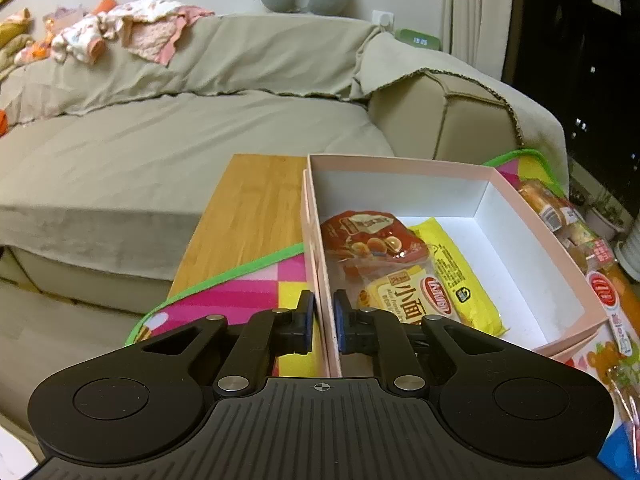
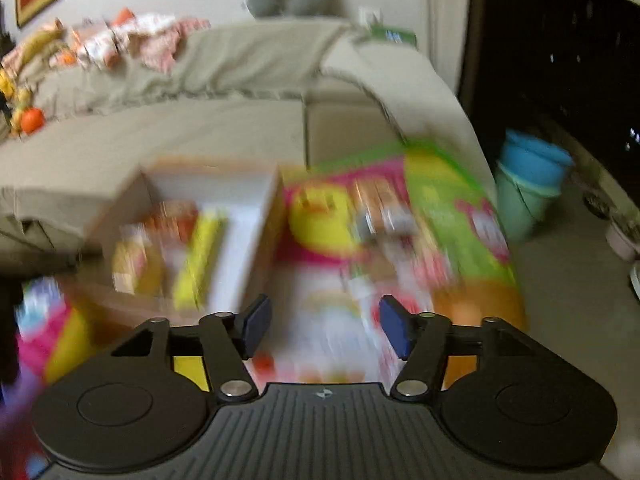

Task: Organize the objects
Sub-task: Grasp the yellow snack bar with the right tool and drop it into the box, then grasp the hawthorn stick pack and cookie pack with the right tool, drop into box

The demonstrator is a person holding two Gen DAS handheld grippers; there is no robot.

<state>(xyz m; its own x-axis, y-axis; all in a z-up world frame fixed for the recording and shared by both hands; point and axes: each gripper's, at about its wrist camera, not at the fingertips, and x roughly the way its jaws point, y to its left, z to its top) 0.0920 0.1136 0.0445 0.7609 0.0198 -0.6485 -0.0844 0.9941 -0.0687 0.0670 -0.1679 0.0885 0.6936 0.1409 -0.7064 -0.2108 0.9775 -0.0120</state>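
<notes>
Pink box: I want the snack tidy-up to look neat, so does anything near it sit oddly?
Mostly tidy. Three snack packets lie inside the pink box, overlapping. Several packets still lie loose on the colourful mat beyond its far wall. The left gripper clamps the near wall.
</notes>
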